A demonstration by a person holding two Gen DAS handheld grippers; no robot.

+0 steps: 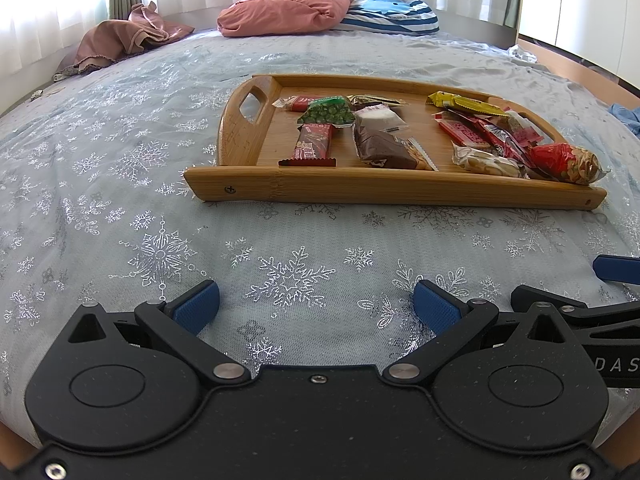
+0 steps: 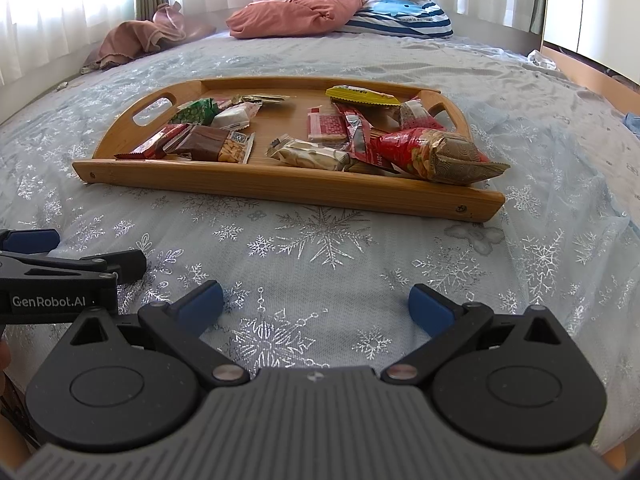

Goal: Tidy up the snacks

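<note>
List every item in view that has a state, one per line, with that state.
Left gripper: open, empty, over the bedspread.
Right gripper: open, empty, over the bedspread.
Wooden serving tray with cut-out handles: flat on the bed, holding snacks.
Green pea packet: sealed, lying in the tray.
Brown-wrapped snack bar: sealed, lying flat.
Red-and-gold peanut bag: sealed, overhanging the tray's near rim.
Pink pillow: crumpled.

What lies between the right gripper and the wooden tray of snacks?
Only bare snowflake bedspread. The right wrist view shows nothing between the open right gripper and the tray; the left gripper sits off to the side.
</note>
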